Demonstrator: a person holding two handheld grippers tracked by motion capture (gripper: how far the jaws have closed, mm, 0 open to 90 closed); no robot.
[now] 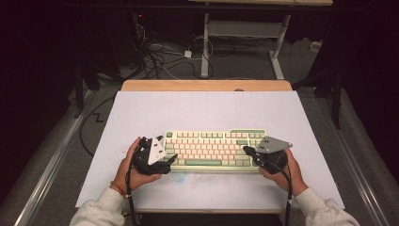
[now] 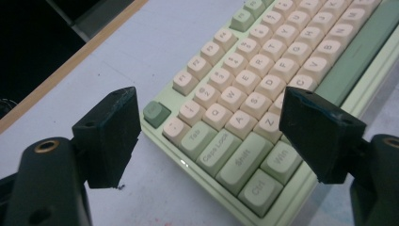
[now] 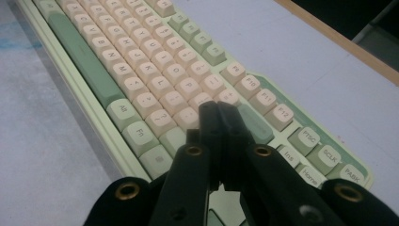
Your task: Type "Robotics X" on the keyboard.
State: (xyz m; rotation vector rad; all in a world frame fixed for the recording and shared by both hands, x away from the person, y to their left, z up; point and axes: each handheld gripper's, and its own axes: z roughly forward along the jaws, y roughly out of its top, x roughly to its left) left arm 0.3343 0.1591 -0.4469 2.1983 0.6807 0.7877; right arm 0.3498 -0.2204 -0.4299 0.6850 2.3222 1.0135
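Note:
A cream and pale green keyboard (image 1: 211,148) lies flat near the front of the white table top (image 1: 202,108). At its left end my left gripper (image 1: 168,160) is open. In the left gripper view the black jaws stand wide apart on either side of the keyboard's left corner (image 2: 221,141), one over the bare table and one over the keys; neither pad presses on anything. At the right end my right gripper (image 1: 247,150) is shut with nothing in it. Its closed fingertips (image 3: 219,110) hover just over the keys near the right end of the main block.
A wooden strip (image 1: 207,85) borders the table's far edge. Beyond it, on the dark floor, lie tangled cables (image 1: 160,56) and the white legs of another desk (image 1: 205,52). Bare white surface surrounds the keyboard on all sides.

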